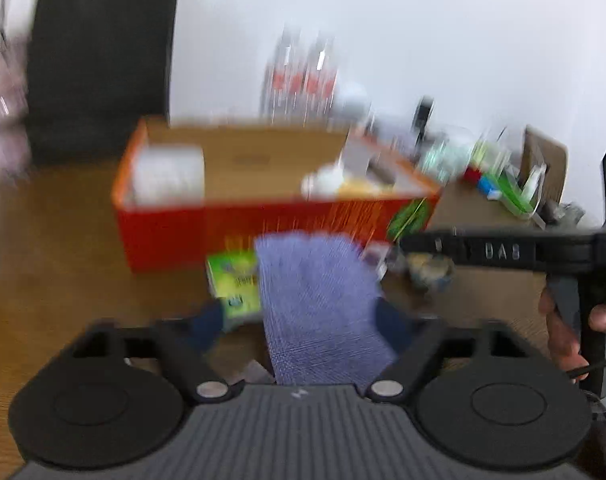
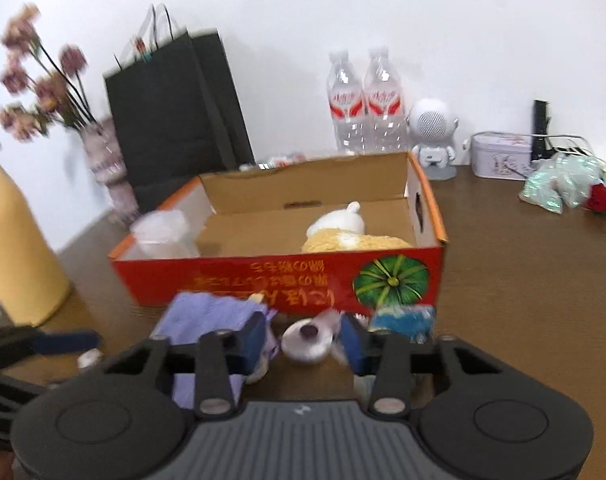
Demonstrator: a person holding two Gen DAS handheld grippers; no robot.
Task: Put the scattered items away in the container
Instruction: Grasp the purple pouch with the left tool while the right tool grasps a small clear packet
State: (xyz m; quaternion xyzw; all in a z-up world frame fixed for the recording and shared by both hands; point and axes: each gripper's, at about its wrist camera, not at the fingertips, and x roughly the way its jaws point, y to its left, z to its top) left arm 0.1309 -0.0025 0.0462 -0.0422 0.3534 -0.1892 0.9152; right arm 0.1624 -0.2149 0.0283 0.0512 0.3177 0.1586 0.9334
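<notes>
The red cardboard box point(image 2: 239, 280) stands open on the brown table, holding a plush toy point(image 2: 343, 232) and a clear plastic tub point(image 2: 163, 232); it also shows blurred in the left wrist view point(image 1: 167, 236). A purple cloth point(image 1: 319, 312) lies between the fingers of my open left gripper point(image 1: 303, 324), beside a green packet point(image 1: 235, 284). My right gripper point(image 2: 307, 338) is open around a white tape roll point(image 2: 307, 340). The purple cloth point(image 2: 207, 316) and a blue sponge point(image 2: 403, 318) flank it.
Behind the box stand a black paper bag point(image 2: 175, 116), two water bottles point(image 2: 363, 104), a white robot figure point(image 2: 433, 136) and a tin point(image 2: 501, 154). A yellow flask point(image 2: 15, 248) and a flower vase point(image 2: 103, 168) are at left. Crinkly wrappers point(image 2: 563, 184) lie right.
</notes>
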